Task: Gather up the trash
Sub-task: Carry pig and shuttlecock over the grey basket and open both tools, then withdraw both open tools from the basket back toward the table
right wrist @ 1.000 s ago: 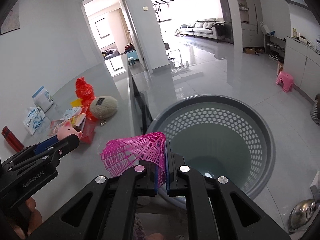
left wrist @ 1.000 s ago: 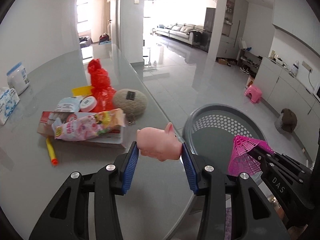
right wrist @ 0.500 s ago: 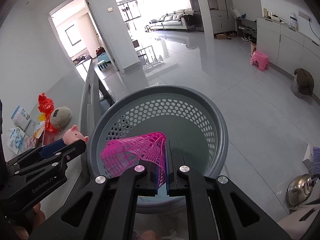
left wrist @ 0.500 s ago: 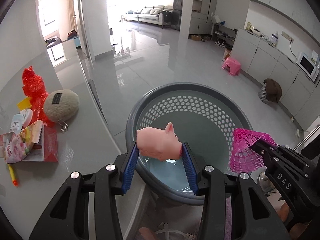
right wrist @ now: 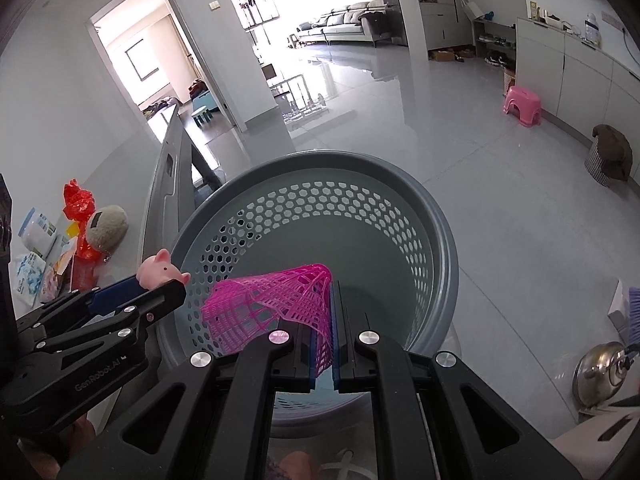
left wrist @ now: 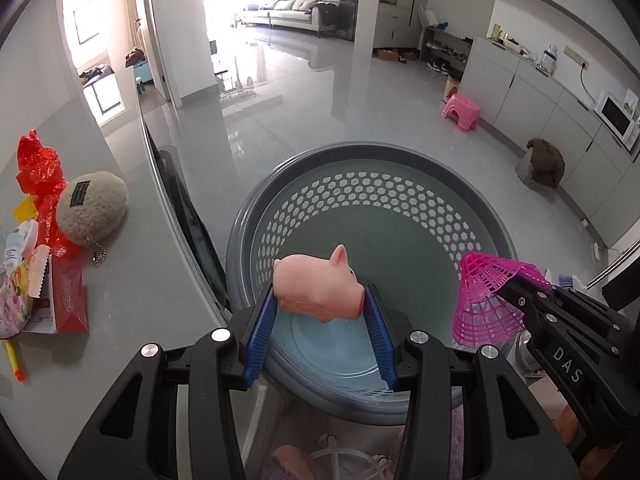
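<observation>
Two hand-held claws poised over the bin during trash collection. In the left wrist view, the left claw, lower centre, is closed on a pink pig toy, its blue pads pressing the toy's flanks; the toy hangs over the near part of the opening of the grey perforated basket, which fills the middle of the frame and stands on the floor just beside the counter. In the right wrist view, the right claw, lower centre, is pinched narrow on one edge of a crumpled magenta plastic net, which fans out to the left above the basket's interior. As far as both views reach, the visible part of the pale blue bottom of the basket shows nothing in it. Both items are judged ready for release, and neither has yet been dropped. Remaining on the counter, at the left edge of the left wrist view: a red crinkled wrapper, a beige fuzzy pouch with a ball chain, a red carton, a printed snack packet and a yellow pen with an orange tip; further packets show at far left in the right wrist view. The task is judged to be at an early stage: two pieces about to go in, and several left to fetch.
</observation>
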A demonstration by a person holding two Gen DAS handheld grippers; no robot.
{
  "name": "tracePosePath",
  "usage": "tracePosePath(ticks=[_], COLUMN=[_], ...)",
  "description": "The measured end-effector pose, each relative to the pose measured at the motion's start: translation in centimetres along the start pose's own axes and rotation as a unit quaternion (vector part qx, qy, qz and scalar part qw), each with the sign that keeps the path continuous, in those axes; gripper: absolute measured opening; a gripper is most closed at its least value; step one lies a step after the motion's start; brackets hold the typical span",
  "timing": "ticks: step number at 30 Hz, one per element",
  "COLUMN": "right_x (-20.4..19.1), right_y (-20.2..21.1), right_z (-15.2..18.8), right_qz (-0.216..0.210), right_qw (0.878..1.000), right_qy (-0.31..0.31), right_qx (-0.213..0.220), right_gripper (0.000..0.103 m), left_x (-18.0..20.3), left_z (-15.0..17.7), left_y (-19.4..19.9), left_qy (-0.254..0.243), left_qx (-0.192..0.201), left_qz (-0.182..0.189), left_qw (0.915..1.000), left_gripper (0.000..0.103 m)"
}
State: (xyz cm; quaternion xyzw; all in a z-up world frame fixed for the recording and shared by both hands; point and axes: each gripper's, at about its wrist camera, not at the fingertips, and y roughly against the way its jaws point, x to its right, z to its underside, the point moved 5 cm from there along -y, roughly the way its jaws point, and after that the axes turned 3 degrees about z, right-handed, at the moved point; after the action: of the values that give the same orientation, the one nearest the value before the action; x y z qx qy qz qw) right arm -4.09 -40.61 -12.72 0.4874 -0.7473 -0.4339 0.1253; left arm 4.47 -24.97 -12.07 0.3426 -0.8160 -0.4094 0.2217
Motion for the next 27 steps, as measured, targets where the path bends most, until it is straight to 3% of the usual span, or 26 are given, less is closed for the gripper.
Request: tracePosePath(ticks=[8, 12, 16, 18, 21, 27], right_x=[0.3, 0.8, 1.2, 1.2, 1.4, 1.5], right_y=[-0.7, -1.0, -0.6, -0.4, -0.3, -0.2], right_z=[-0.4, -0.5, -0.6, -0.7, -0.8, -0.7], right_qz=[-0.002, 0.000, 0.001, 0.001, 0.001, 0.000], right_qw=[1.000, 1.000, 1.000, 1.000, 1.000, 1.000], right_qy=[-0.005, -0.008, -0.013, -0.016, -0.018, -0.019], right_qx=[-0.010, -0.012, -0.003, 0.003, 0.004, 0.004], right_gripper=[0.007, 0.019, 0.047, 0.051, 0.054, 0.054], left_x=[0.5, 0.5, 0.4, 0.5, 0.6, 0.5], left_z=[-0.4, -0.4, -0.6, -0.6, -0.6, -0.6], left_y=[-0.5, -0.4, -0.1, -0.1, -0.1, 0.1], left_qy=[-0.003, -0.001, 0.004, 0.006, 0.006, 0.008], left_qx=[-0.007, -0.010, -0.003, -0.001, -0.002, 0.002], left_qz=[-0.001, -0.002, -0.006, -0.006, -0.007, -0.008], left_qw=[1.0000, 0.9999, 1.0000, 1.0000, 1.0000, 0.9999], left_gripper=[0.045, 0.047, 0.062, 0.064, 0.069, 0.069])
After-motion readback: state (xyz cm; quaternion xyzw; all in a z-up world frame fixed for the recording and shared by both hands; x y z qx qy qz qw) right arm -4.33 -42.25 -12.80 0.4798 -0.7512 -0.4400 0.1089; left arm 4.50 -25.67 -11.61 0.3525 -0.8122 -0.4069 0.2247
